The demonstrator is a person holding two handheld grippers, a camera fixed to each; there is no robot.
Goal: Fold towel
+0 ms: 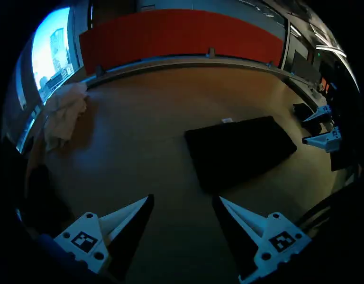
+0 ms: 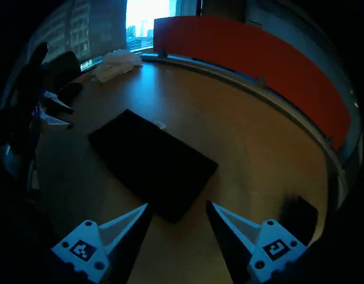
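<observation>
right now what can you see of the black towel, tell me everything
The black towel lies flat on the wooden table as a neat rectangle with straight edges, apparently folded. It looks dark, matte and soft, angled to the table's edge. A small white tag shows at its far edge. Only the table seems to touch it; the open right gripper hovers near its closest corner.

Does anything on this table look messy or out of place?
One thing: the pale cloth is crumpled in a heap at the far corner of the table. The dark towel lies flat and tidy mid-table. Nothing looks spilled or damaged.
</observation>
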